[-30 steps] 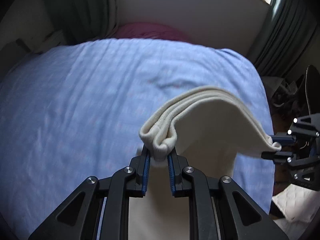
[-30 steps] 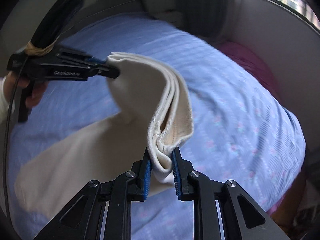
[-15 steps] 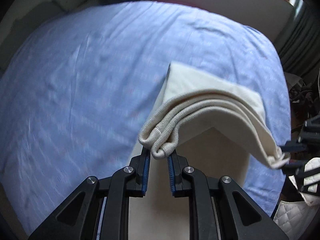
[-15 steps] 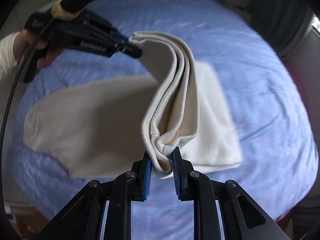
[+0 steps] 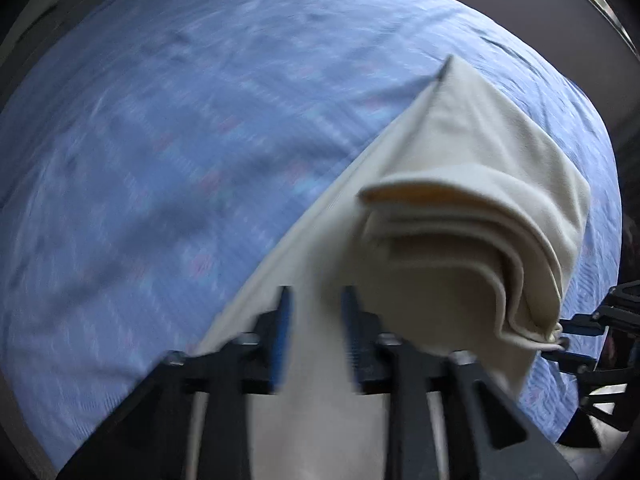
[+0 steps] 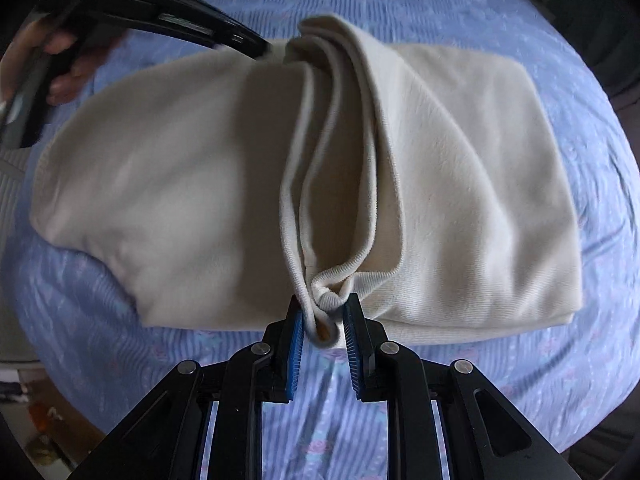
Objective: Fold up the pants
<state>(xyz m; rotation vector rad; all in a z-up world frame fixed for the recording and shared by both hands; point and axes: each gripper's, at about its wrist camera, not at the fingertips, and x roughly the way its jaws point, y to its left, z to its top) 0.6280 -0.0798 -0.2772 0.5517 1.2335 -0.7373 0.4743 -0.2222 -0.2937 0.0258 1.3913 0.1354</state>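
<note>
Cream pants [image 6: 168,184] lie folded on the blue bedspread [image 6: 460,12]. Their ribbed waistband end [image 6: 332,288] is folded over onto the rest. My right gripper [image 6: 322,312] is still shut on the near waistband corner, low over the bed. My left gripper [image 5: 314,312] is blurred; its jaws stand apart with no cloth between them, and the far waistband corner [image 5: 400,196] hangs free just ahead of it. In the right wrist view the left gripper [image 6: 264,46] sits at that far corner. The right gripper shows in the left wrist view [image 5: 564,340] at the fold's end.
The blue bedspread [image 5: 180,140] covers the whole bed around the pants. A white quilted cloth [image 6: 12,208] lies off the bed's left edge. Dark floor and clutter [image 6: 44,424] show past the bed's near corner.
Both grippers have lowered the waistband end onto the rest of the pants. The left gripper has opened and let go of its corner. The right gripper still holds.
</note>
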